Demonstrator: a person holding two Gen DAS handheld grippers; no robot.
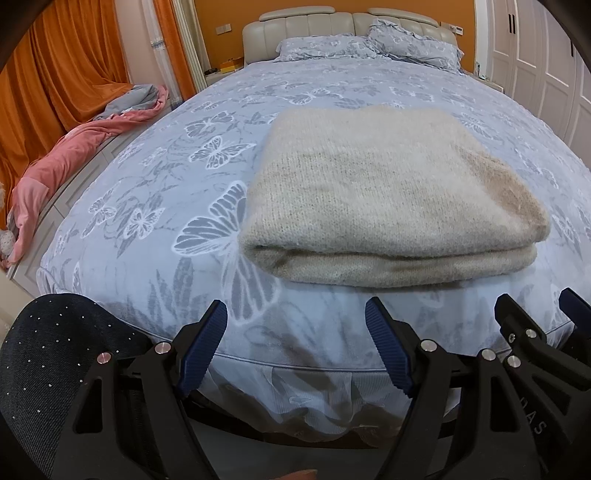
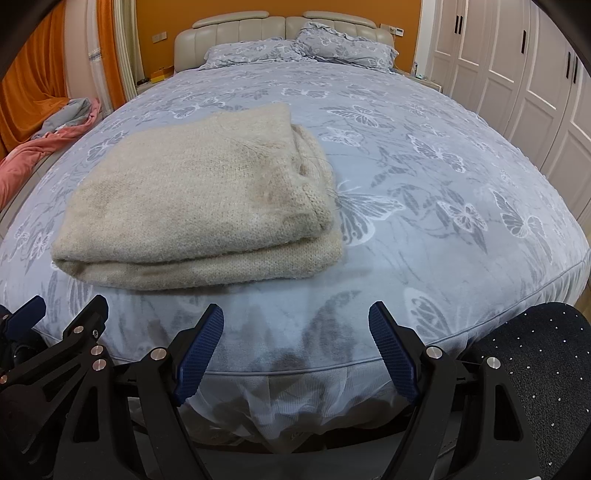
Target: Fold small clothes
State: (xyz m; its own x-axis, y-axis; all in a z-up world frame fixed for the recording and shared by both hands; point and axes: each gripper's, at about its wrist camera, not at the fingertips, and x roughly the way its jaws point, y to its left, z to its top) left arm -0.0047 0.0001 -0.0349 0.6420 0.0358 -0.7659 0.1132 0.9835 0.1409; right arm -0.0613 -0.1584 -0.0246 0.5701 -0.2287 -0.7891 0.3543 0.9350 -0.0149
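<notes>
A cream knitted garment [image 1: 388, 199] lies folded into a thick rectangle on the blue butterfly bedspread [image 1: 177, 177], near the foot of the bed. It also shows in the right wrist view [image 2: 195, 199], left of centre. My left gripper [image 1: 295, 321] is open and empty, held just short of the bed's foot edge, below the garment. My right gripper [image 2: 295, 321] is open and empty, beside the left one, right of the garment. The right gripper's fingers [image 1: 517, 317] show at the left view's right edge.
Two pillows [image 2: 299, 48] and a padded headboard [image 2: 236, 33] are at the far end. A pink and grey cloth [image 1: 74, 155] lies on a ledge to the left. White wardrobe doors [image 2: 517, 74] stand on the right. Orange curtains [image 1: 55, 66] hang left.
</notes>
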